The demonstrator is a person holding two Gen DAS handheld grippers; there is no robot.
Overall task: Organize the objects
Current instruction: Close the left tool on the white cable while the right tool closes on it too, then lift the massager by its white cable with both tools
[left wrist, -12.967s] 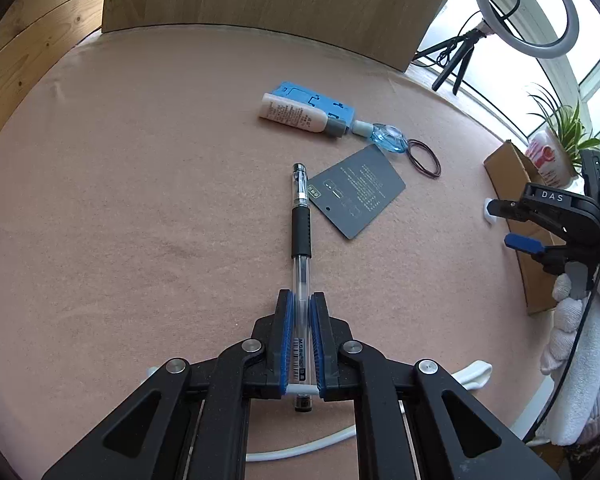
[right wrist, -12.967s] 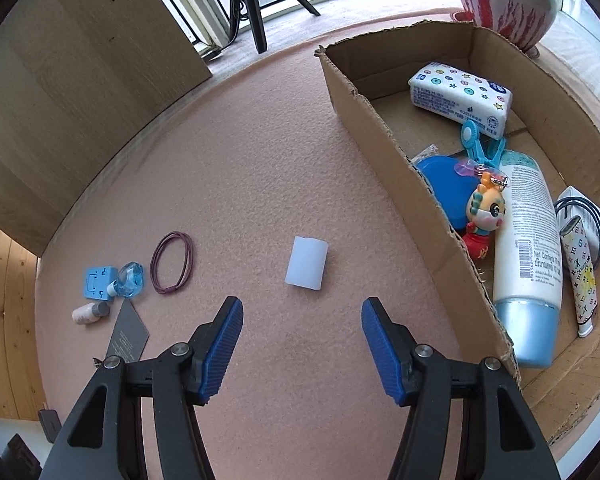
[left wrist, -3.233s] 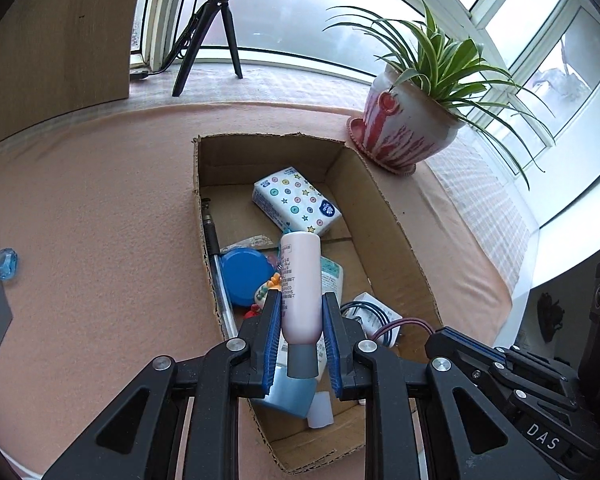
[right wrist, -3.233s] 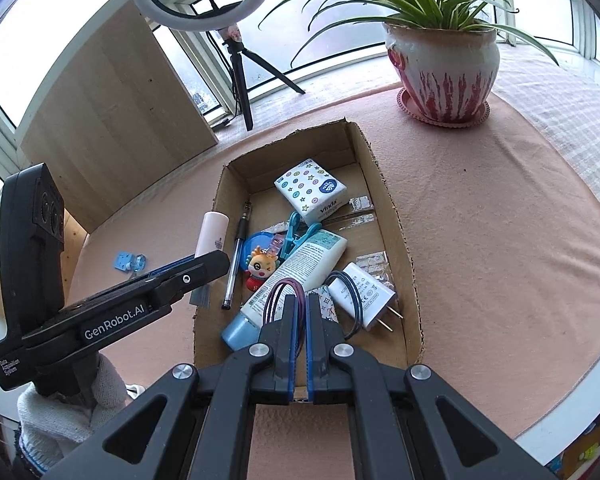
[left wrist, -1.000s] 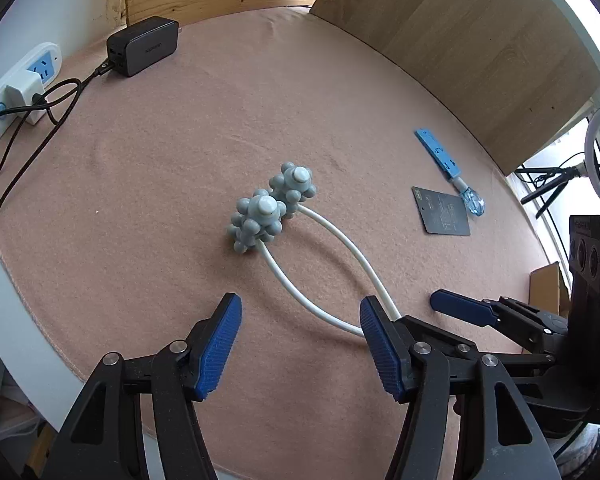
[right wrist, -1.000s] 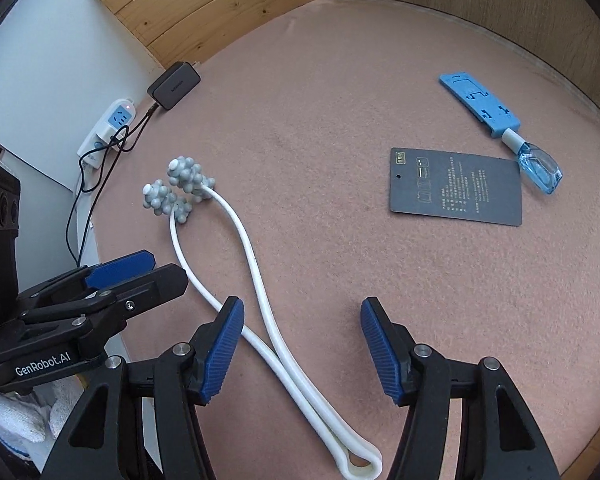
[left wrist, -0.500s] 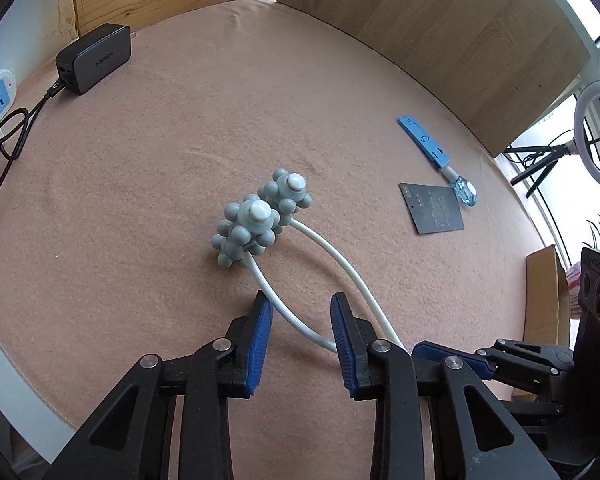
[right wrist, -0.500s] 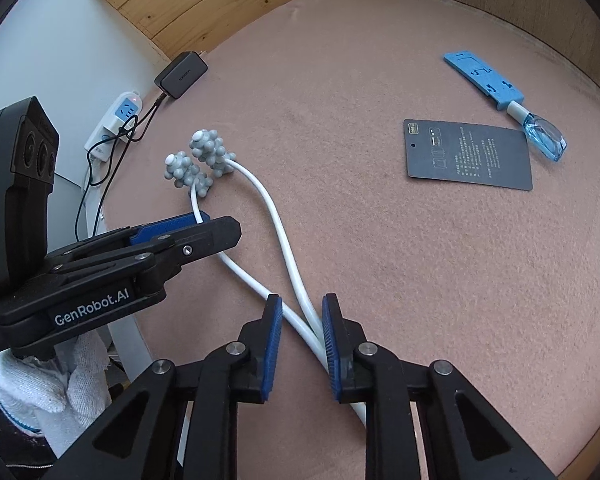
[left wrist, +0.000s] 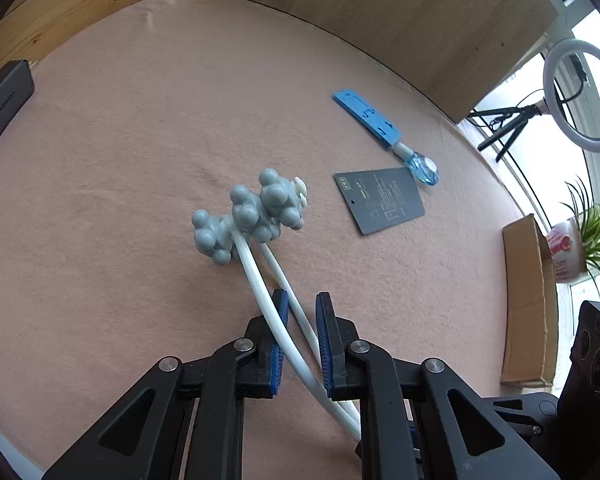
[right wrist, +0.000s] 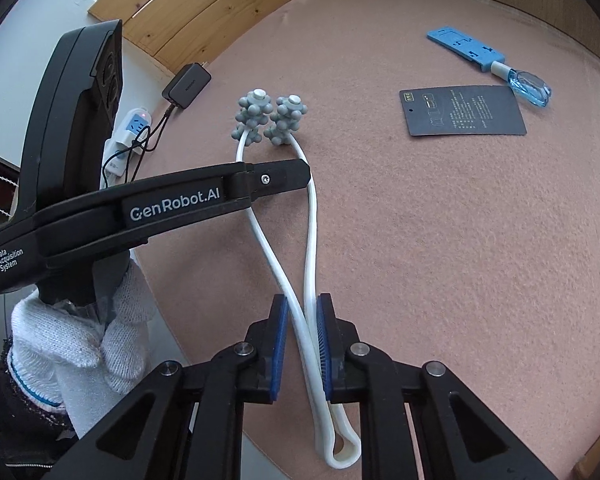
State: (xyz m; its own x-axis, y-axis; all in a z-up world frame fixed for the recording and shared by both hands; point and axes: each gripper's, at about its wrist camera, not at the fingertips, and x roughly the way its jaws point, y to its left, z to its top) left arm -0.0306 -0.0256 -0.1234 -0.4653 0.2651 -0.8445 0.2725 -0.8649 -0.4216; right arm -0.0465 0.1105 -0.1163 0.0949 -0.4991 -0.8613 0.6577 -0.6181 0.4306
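Hand-held gripper on the left (left wrist: pixel 300 340) and its right twin (right wrist: pixel 302 346) are both closing on the white arms of a massager (right wrist: pixel 312 240), pads nearly pinched together, at centre frame on the pink surface (right wrist: pixel 440 240); the pickup is under way, and next looks like a joint lift toward the box (left wrist: pixel 528 300) at far right

Matt cloth, smooth plastic

Fuzzy pink felt-like tabletop cover (left wrist: pixel 100 152); glossy white plastic massager with grey knobbly balls (left wrist: pixel 256 210); matt dark paper card (left wrist: pixel 380 200) at two o'clock.

Right gripper (right wrist: pixel 302 344) jaws closing on white massager (right wrist: pixel 310 256), pink table (right wrist: pixel 440 240)
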